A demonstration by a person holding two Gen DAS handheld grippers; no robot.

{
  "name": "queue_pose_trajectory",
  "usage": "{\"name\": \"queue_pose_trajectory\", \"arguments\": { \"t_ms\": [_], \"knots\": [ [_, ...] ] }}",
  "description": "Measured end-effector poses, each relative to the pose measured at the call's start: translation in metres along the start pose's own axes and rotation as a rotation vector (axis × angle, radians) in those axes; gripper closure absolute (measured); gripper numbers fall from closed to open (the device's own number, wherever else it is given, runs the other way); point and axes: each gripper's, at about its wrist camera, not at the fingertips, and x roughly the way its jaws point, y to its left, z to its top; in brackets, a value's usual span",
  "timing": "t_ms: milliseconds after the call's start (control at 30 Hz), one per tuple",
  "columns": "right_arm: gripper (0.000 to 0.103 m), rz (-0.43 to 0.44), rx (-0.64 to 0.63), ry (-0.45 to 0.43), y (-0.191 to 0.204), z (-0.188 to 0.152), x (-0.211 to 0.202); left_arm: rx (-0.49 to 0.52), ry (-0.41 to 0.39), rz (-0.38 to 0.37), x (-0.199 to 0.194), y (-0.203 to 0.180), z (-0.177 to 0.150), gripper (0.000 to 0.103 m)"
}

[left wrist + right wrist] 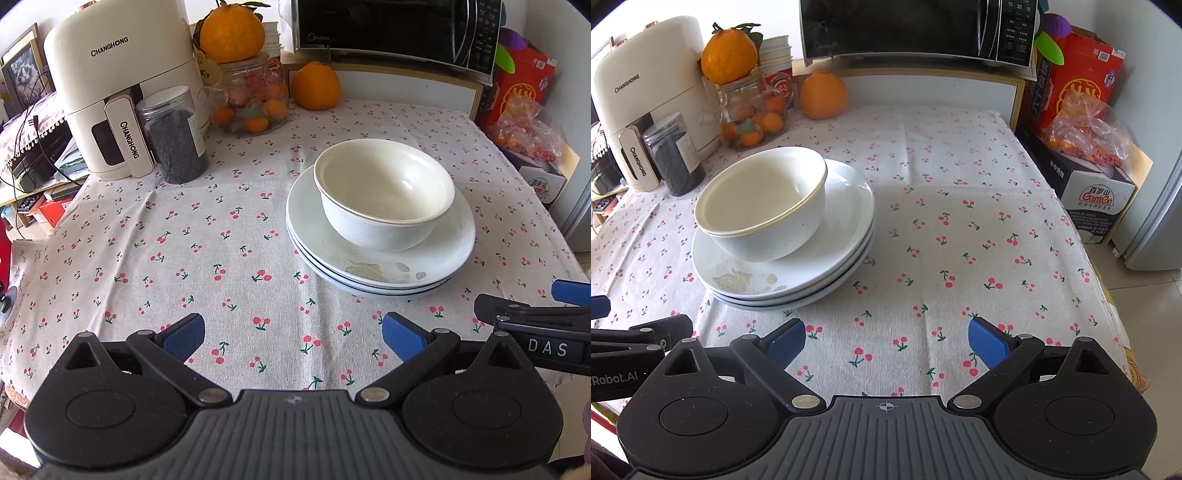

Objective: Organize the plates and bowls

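Note:
Nested white bowls stand upright on a stack of white plates on the cherry-print tablecloth. The top plate has a pale leaf pattern. My left gripper hangs open over the cloth, near the front edge and left of the stack, nothing between its blue pads. My right gripper is open too, over bare cloth to the right of the stack. Each gripper's black side shows at the edge of the other's view.
At the back stand a cream air fryer, a dark-filled jar, a glass jar of small oranges, a loose orange and a microwave. Boxes and a bag sit off the table's right edge.

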Motion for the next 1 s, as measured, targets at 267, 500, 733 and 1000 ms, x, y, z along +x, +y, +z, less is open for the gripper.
{"name": "queue_pose_trajectory", "arguments": {
  "t_ms": [267, 500, 733, 1000],
  "knots": [
    [0.007, 0.000, -0.001, 0.001, 0.0003, -0.0005, 0.0003, 0.002, -0.001, 0.000, -0.0004, -0.0002, -0.0005, 0.000],
    [0.007, 0.000, -0.001, 0.000, 0.0002, -0.0009, 0.0001, 0.005, -0.008, -0.001, -0.0011, -0.0004, -0.0007, 0.000],
    [0.006, 0.001, -0.002, 0.000, 0.0002, -0.0009, 0.0002, 0.006, -0.006, 0.000, -0.0013, -0.0007, -0.0005, 0.000],
    [0.006, 0.000, -0.002, 0.000, 0.0005, -0.0013, 0.0004, 0.006, -0.006, 0.001, -0.0019, -0.0015, -0.0006, 0.000]
  ]
}}
